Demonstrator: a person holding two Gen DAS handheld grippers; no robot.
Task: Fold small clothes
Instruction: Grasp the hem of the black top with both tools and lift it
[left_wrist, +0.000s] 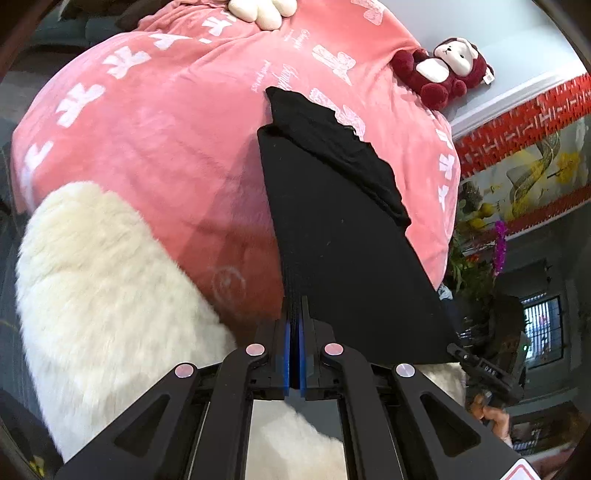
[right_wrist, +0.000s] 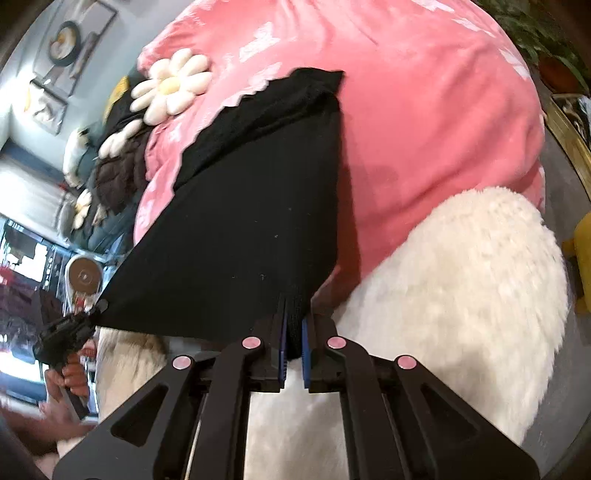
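Black cloth (left_wrist: 343, 236) is the small thing you are folding. It is stretched between your two grippers, above a pink blanket (left_wrist: 155, 147), and its far end lies folded over on the blanket. Your left gripper (left_wrist: 295, 325) has its blue pads (left_wrist: 287, 354) pressed together on one near corner of the cloth. Your right gripper (right_wrist: 294, 332) pinches the other near corner, and a bunch of black cloth sits between its blue pads (right_wrist: 306, 354). The near edge of the cloth runs straight from one gripper to the other. A fluffy white rug (right_wrist: 461, 280) lies under both grippers, just beside the blanket. A flower pillow (right_wrist: 170, 86) rests on the far side of the blanket. A red monkey toy (left_wrist: 443, 72) sits at the blanket's edge.
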